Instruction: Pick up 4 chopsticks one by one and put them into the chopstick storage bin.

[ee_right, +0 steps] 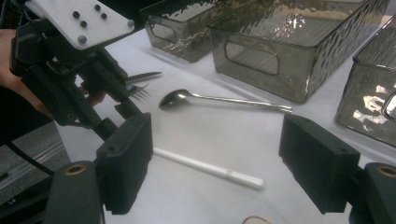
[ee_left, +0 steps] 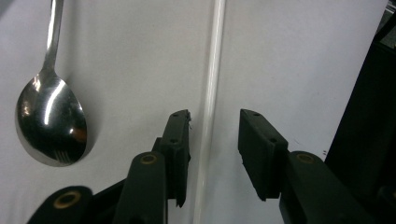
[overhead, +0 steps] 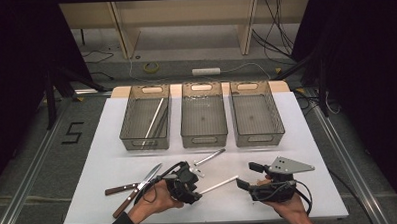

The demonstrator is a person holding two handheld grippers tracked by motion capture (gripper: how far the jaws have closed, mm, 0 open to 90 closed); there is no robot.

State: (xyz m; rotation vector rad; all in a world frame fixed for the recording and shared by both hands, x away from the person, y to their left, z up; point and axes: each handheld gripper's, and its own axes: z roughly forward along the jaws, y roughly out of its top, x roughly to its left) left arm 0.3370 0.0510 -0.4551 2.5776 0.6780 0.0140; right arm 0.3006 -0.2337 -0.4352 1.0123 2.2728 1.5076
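A thin white stick point(overhead: 219, 184) lies on the white tabletop point(overhead: 308, 153), angled toward the right. My left gripper point(overhead: 195, 187) sits low over the stick's near end. In the left gripper view the stick point(ee_left: 212, 70) runs up between the two black jaws of the left gripper point(ee_left: 215, 114), close to the left one, with a clear gap to the right one. My right gripper point(overhead: 246, 174) rests to the right, its jaws wide apart with nothing in them. The right gripper view has the stick point(ee_right: 205, 168) lying beyond the right gripper point(ee_right: 217, 126).
A metal spoon point(overhead: 209, 157) lies just behind the stick. A knife point(overhead: 148, 176) and a wooden-handled fork point(overhead: 121, 188) lie at the left. Three grey bins stand at the back: the left bin point(overhead: 145, 144) holds a white stick and dark sticks, the middle bin point(overhead: 204, 140) and the right bin point(overhead: 260, 138) hold nothing.
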